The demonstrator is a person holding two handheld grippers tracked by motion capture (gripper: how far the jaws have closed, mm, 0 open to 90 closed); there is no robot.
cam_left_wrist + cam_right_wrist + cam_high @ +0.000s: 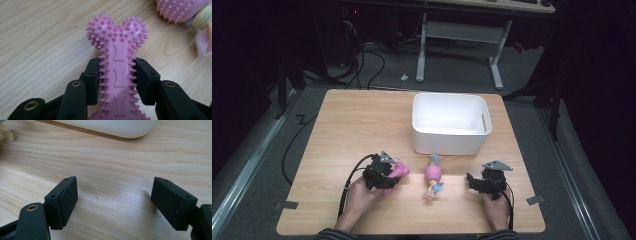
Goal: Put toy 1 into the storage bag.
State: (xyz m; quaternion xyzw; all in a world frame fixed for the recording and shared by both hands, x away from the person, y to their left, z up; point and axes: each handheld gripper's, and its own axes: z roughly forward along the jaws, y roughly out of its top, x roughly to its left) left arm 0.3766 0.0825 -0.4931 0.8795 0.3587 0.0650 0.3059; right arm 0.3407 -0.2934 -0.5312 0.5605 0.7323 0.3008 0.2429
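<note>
A pink spiky bone toy [117, 47] lies on the wooden table [352, 125] at the front left. My left gripper [116, 75] is shut on its narrow shaft, both pads pressing its sides. From above, the bone's knobby end [402, 170] sticks out to the right of the left gripper [391, 176]. A pink spiky ball toy with rope ends [433, 176] lies between the two hands, and its edge [180, 10] appears in the left gripper view. My right gripper [113, 200] rests open at the front right [473, 181], with bare wood between its jaws.
A white rectangular bin [449, 140] stands empty behind the toys at the table's middle right; its rounded lower edge [107, 126] lies just beyond the right jaws. Cables trail from both grippers toward the front edge.
</note>
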